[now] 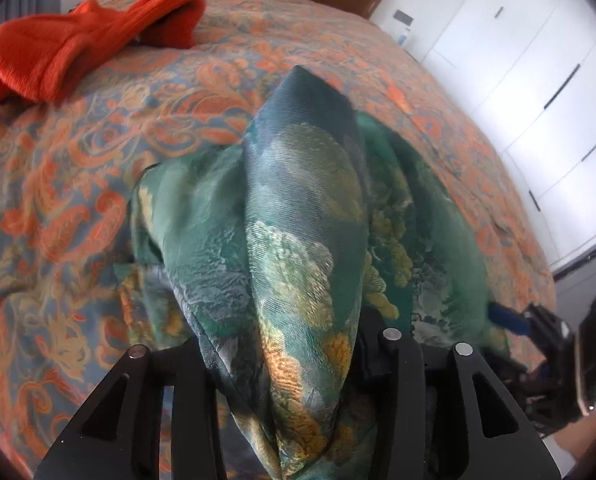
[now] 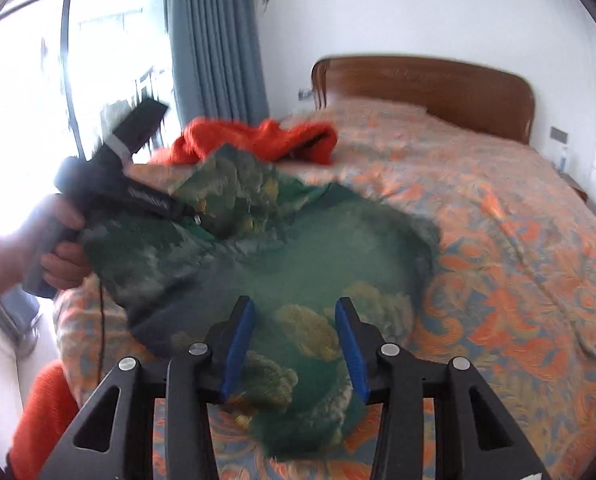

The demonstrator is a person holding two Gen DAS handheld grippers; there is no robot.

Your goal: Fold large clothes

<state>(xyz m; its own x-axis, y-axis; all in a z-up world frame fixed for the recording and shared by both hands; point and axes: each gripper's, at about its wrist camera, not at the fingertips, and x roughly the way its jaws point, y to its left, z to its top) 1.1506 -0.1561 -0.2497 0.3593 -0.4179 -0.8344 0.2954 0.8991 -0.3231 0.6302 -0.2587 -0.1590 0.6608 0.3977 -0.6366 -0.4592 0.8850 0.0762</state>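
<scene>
Right gripper (image 2: 294, 344): blue pads stand apart with the green patterned garment (image 2: 298, 264) lying between and beneath them; nothing looks pinched, so I read it as released, hovering low over the near hem, perhaps to take a fresh hold.
Left gripper (image 1: 294, 364): a thick bunch of the same cloth rises between its fingers and drapes over them, hiding the pads. From the right wrist view it appears to carry a lifted corner, so it seems to be grasping the garment, though pad contact itself is hidden.
Hand (image 2: 58, 240): wraps the left gripper's handle at the bed's near-left edge, a sleeve-less forearm entering from the side.
Garment position: spread on the bedspread (image 2: 518, 240) near the foot of the bed, one part raised and doubled toward the middle, presumably so a fold can be laid over the flat portion.
Orange clothing (image 2: 258, 140): heaped beyond the green piece, apart from it, likely waiting its turn; another orange item (image 2: 46, 412) hangs at the near-left corner.
Headboard (image 2: 426, 84): wooden, at the far end.
Curtain (image 2: 214, 40): grey-blue, beside the bright window.
</scene>
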